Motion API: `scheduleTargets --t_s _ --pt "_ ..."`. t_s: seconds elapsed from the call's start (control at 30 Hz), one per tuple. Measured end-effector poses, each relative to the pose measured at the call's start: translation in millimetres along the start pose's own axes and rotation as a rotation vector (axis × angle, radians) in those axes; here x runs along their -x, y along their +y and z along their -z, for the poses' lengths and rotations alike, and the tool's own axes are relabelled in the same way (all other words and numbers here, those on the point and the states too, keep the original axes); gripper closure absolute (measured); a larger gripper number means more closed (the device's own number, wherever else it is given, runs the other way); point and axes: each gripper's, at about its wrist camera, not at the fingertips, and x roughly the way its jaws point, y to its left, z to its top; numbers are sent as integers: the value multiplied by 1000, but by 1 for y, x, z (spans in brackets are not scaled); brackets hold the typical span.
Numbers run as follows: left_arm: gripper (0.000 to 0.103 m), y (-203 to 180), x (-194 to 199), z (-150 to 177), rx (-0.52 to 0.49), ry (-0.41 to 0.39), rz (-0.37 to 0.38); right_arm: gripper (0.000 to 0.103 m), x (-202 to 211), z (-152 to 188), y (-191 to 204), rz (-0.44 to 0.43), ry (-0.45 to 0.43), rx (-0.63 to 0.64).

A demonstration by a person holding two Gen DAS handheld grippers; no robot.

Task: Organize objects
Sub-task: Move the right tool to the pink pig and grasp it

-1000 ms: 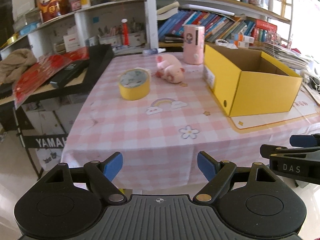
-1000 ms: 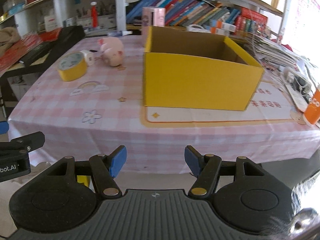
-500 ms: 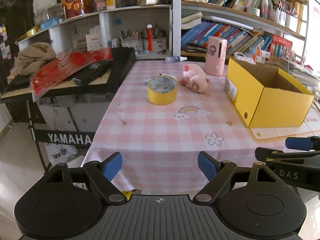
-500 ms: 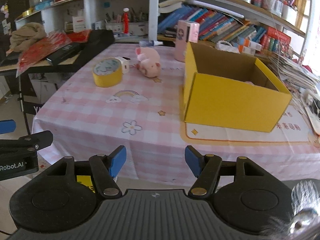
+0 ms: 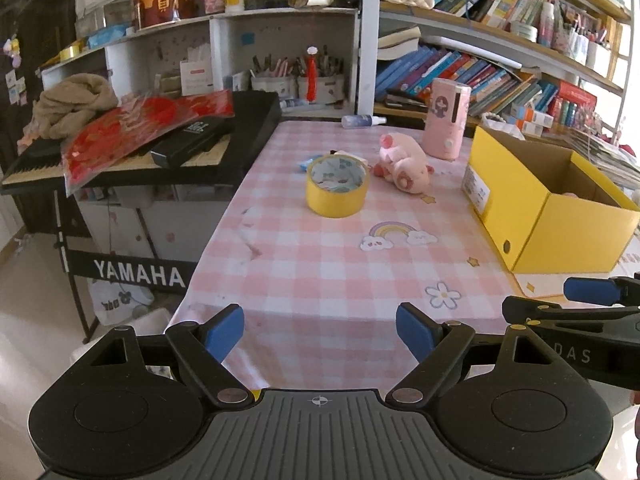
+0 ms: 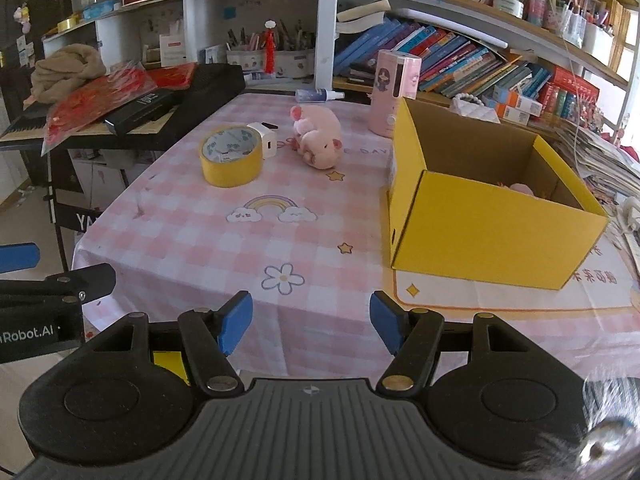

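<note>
Right now my left gripper [image 5: 320, 330] and right gripper [image 6: 311, 322] both hang empty with jaws apart, short of the table edge; ahead lie the tape roll [image 5: 337, 186] and plush pig [image 5: 404, 163], left of the yellow box [image 6: 488, 208] meant to receive them.

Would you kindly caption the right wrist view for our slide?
Open right gripper faces yellow tape roll, pink plush pig and yellow box.

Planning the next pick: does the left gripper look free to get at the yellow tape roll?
Probably yes. The left gripper is open and empty, and only bare tablecloth lies between it and the tape roll.
</note>
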Motion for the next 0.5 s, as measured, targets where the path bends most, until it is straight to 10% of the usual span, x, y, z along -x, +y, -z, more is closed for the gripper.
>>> scheduleTargets --t_s 0.5 --pt "19 9 -63 -48 34 5 -24 41 -66 -56 -1 -45 3 32"
